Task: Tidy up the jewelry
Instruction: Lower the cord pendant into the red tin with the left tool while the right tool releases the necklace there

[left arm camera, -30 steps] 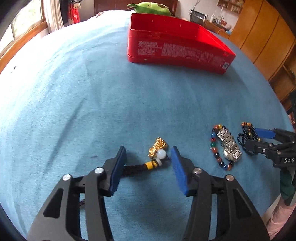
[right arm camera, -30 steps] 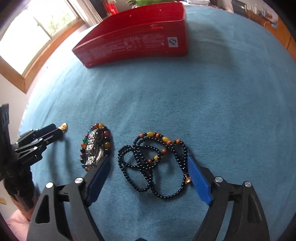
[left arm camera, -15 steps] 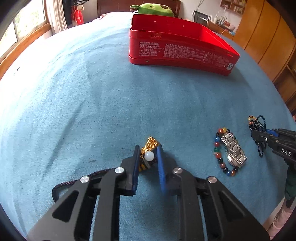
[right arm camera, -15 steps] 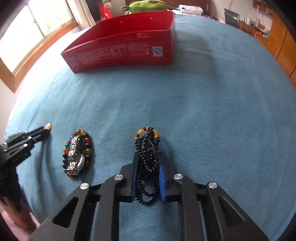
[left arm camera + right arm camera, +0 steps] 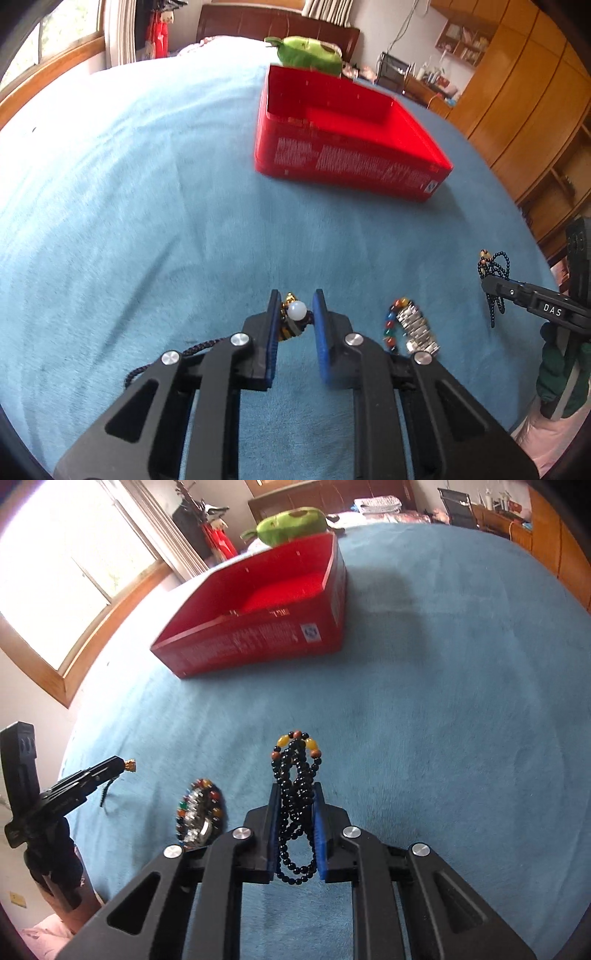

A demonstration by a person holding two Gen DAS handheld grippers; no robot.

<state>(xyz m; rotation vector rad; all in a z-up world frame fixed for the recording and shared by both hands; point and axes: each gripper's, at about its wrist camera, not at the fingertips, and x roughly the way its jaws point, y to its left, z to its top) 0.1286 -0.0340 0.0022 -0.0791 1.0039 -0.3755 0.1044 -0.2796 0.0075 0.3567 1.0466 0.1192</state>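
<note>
My left gripper is shut on a cord pendant with a white bead and gold charm, lifted above the blue cloth; its dark cord trails left. My right gripper is shut on a black bead necklace with amber beads, raised, loops hanging down. A silver watch inside a coloured bead bracelet lies on the cloth between the grippers and also shows in the right wrist view. The open red box stands ahead, empty, and also shows in the right wrist view.
A green plush toy sits behind the box. Blue cloth covers the surface. Wooden cabinets stand at the right, a window at the left. The right gripper shows in the left wrist view, the left gripper in the right wrist view.
Both grippers closed on their jewelry, then lifted it off the cloth and moved toward the red box. The watch and bracelet stayed in place.
</note>
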